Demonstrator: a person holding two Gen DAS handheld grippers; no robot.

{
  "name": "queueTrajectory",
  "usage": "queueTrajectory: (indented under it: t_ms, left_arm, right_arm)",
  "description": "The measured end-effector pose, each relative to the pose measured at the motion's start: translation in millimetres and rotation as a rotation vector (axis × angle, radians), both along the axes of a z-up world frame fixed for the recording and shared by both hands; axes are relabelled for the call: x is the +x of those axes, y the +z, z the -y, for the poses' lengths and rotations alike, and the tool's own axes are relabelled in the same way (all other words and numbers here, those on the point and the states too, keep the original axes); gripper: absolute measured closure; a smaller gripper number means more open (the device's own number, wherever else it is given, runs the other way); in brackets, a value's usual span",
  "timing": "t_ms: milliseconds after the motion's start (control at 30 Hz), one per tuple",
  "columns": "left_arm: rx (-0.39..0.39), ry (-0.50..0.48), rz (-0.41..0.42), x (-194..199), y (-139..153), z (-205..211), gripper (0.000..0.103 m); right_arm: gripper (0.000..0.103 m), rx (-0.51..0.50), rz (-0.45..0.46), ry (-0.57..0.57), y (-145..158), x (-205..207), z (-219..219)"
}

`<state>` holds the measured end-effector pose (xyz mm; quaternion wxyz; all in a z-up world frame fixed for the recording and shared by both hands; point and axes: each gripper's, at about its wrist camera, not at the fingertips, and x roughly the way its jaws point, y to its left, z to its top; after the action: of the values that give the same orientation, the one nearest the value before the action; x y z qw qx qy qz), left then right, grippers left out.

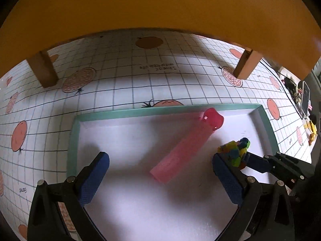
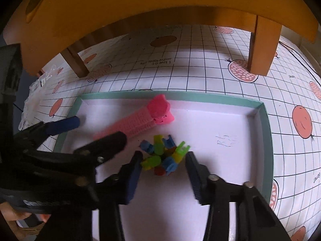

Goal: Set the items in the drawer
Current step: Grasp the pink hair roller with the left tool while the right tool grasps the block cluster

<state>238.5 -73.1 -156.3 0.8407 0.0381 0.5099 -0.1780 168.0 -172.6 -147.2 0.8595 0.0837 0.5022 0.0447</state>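
Drawer (image 1: 73,140): shallow, green rim, white floor, pulled out from under a wooden stand (image 2: 140,10) on a checked tablecloth (image 1: 120,80).

Two items lie inside already. The pink stick (image 1: 180,150) runs diagonally, its knobbed end at the drawer's far edge and its plain end toward mid-floor. The bundle of coloured clips (image 2: 163,156) sits nearer the right edge.

Right gripper (image 2: 163,168): jaws partly open and straddling the clips, one finger on each side. Whether they touch is unclear; no firm grip shows.

Left gripper (image 1: 160,172): jaws wide open, empty, above the near floor; the stick's plain end lies between its fingers, slanting up to the right.

Judgement: the right gripper is nearer the clips; lifting straight back clears them.
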Motion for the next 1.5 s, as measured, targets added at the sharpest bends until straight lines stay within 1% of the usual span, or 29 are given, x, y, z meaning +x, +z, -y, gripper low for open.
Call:
queueTrajectory:
  t_ms: [133,233,333,367,400,433,500,533,567,700,833,933,1067,1300,1433,1500]
  left_arm:
    - [-0.005,-0.021,-0.005,2,-3,7,0.008]
    - [-0.009,-0.028,-0.017,4,-5,9,0.019]
    - [-0.015,-0.024,-0.024,5,-6,10,0.024]
    - [-0.015,-0.024,-0.025,5,-6,10,0.030]
    - [-0.017,-0.026,-0.029,5,-7,10,0.034]
    - [-0.014,-0.027,-0.029,6,-7,11,0.038]
    - [-0.015,-0.035,-0.025,5,-7,12,0.041]
    - [-0.020,-0.043,-0.024,5,-6,13,0.047]
    - [-0.021,-0.050,-0.023,4,-6,14,0.048]
    - [-0.026,-0.063,-0.026,3,-6,13,0.052]
    - [-0.032,-0.069,-0.034,-1,-5,11,0.059]
    - [-0.040,-0.053,-0.047,-8,-6,7,0.064]
    - [-0.015,-0.056,-0.055,-19,-6,5,0.069]
    - [-0.015,-0.013,-0.114,-39,-3,-4,0.070]
    - [0.016,-0.005,-0.137,-54,-2,-7,0.070]
    - [0.012,-0.005,-0.153,-61,-1,-8,0.070]
  right_arm:
    - [0.063,0.005,-0.001,-0.004,0,-1,2]
    - [0.063,-0.007,-0.002,-0.007,1,-2,3]
    - [0.063,-0.006,-0.003,-0.018,2,-3,6]
    - [0.063,-0.004,-0.004,-0.021,2,-4,7]
    - [0.063,-0.002,-0.005,-0.027,2,-5,8]
    - [0.063,0.000,-0.006,-0.031,3,-5,9]
    - [0.063,0.002,-0.008,-0.036,3,-6,11]
    - [0.063,0.004,-0.008,-0.037,4,-6,11]
    - [0.063,0.004,-0.010,-0.038,4,-7,11]
    - [0.063,0.003,-0.014,-0.039,5,-9,11]
    - [0.063,0.000,-0.018,-0.037,5,-12,10]
    - [0.063,-0.010,-0.022,-0.028,6,-15,8]
    - [0.063,0.006,-0.037,-0.044,7,-19,11]
    - [0.063,-0.003,-0.064,-0.057,9,-30,14]
    - [0.063,-0.006,-0.080,-0.061,10,-35,14]
    - [0.063,-0.008,-0.085,-0.061,10,-38,13]
